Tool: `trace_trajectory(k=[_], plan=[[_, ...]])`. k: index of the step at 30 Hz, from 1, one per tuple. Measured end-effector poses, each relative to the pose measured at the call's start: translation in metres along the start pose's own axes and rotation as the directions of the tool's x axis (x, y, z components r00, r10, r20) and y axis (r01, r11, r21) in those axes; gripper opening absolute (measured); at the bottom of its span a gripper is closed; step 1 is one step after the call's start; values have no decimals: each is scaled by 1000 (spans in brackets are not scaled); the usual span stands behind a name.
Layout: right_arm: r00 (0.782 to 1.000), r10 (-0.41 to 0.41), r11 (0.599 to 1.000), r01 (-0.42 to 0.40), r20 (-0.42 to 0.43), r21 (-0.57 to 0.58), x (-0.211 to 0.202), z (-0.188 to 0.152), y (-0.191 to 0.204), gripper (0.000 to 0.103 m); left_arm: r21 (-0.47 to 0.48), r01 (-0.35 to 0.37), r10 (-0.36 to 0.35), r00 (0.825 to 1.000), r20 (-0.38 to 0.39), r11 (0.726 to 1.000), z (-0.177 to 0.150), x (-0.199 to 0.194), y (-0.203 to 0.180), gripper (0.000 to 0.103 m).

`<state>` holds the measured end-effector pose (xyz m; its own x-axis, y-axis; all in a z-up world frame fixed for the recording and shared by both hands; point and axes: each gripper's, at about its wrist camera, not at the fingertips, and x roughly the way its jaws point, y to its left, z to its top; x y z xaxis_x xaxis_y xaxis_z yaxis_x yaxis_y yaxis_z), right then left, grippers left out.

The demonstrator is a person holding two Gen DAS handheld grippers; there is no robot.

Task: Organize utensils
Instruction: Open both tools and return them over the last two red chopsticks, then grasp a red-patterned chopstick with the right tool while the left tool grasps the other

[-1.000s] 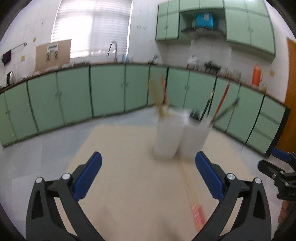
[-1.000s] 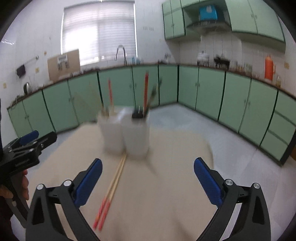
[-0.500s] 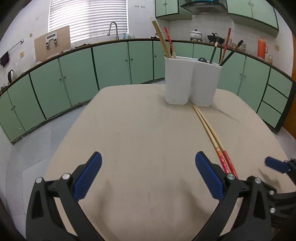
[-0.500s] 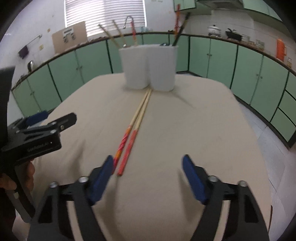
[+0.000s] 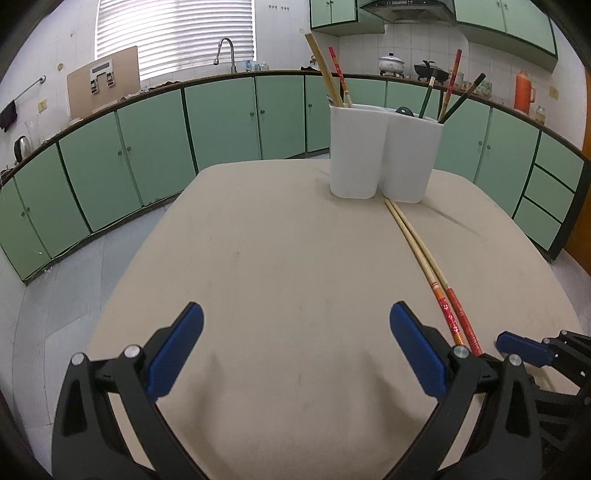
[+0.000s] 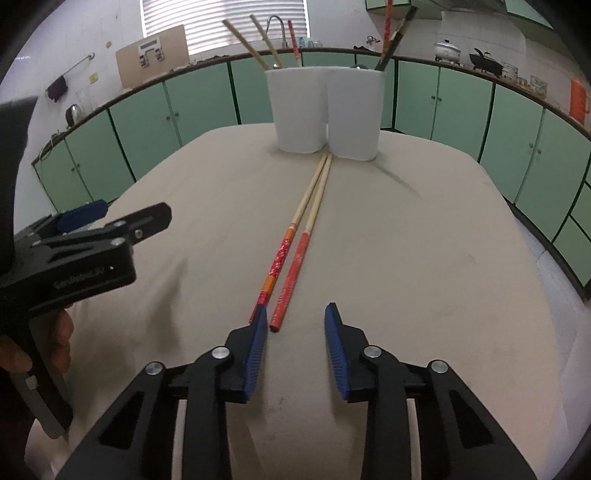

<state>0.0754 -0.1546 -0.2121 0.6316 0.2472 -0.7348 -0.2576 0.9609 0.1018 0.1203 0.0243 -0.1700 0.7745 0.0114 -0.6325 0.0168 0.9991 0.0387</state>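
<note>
- Pair of chopsticks (image 6: 297, 243): two pale sticks with red decorated ends, lying side by side on the table; in the right wrist view they run from lower centre of the frame up to the foot of the holder, pale tips near its base.
- The same pair in the left wrist view (image 5: 424, 258): a diagonal from right of centre down to the lower right, red ends nearest the camera.
- Utensil holder (image 6: 325, 110): white, two joined compartments, upright at upper centre; the left compartment holds pale and red sticks, the right one dark and red ones plus a dark rounded object, possibly a spoon, too small to tell.
- Right gripper (image 6: 295, 321): blue pads partly drawn together, having just been closing; the red ends lie just ahead of its left pad, one perhaps hidden behind it, and no pad visibly presses on a stick.
- Left gripper (image 5: 295, 325): jaws spread wide over bare cloth at lower centre, grasping nothing.
- Table (image 5: 258, 258): covered in beige cloth.
- Background: green cabinets (image 5: 155, 147) curve across mid-frame; a window blind (image 5: 173, 33) sits upper left.
</note>
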Motion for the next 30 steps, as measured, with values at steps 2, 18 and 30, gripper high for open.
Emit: trace_trajectory(k=[2, 18, 30], plan=[[1000, -1, 1000, 1, -2, -4, 1, 0, 1, 28, 2, 0, 0, 1000, 2, 1000, 0, 0, -1, 98], [1000, 12, 1000, -12, -2, 7, 3, 1, 0, 7, 23, 27, -27, 1000, -10, 999, -2, -3, -13, 98], [999, -50, 991, 48, 9, 127, -2, -1, -38, 6, 15, 68, -68, 997, -29, 998, -2, -1, -17, 98]])
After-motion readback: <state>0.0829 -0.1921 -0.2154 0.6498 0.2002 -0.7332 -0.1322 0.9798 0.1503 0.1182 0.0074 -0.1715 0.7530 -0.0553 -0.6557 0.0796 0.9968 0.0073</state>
